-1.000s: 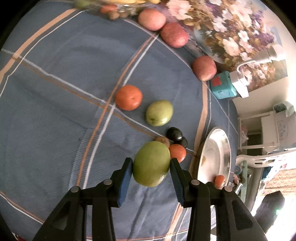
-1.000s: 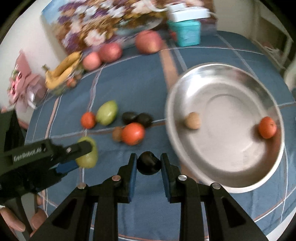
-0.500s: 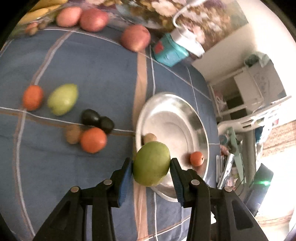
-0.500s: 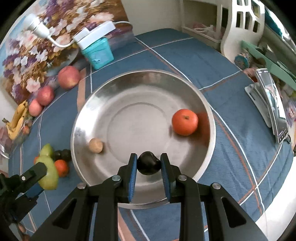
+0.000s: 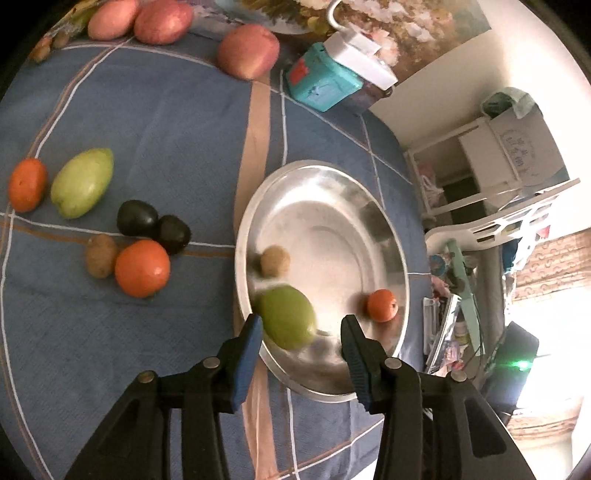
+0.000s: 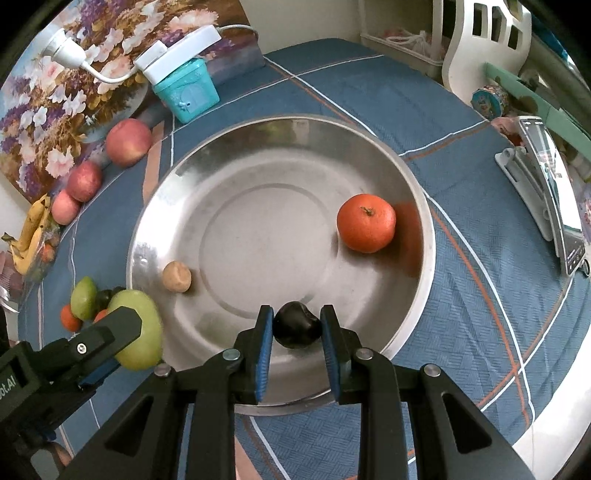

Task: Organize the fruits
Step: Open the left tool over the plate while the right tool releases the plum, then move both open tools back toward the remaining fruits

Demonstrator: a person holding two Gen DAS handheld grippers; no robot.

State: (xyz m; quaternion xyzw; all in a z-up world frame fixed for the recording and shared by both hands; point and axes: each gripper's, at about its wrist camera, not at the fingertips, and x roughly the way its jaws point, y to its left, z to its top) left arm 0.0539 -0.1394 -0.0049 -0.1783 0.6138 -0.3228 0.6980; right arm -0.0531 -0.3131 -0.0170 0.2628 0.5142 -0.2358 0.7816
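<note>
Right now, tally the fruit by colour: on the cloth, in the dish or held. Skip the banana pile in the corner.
Orange fruit: 3
Green fruit: 2
Dark fruit: 3
Brown fruit: 2
Red fruit: 3
Total: 13

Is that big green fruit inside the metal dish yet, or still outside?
Inside. The green fruit lies blurred over the near rim of the metal dish, between the left gripper's opening jaws, which no longer touch it.
</note>
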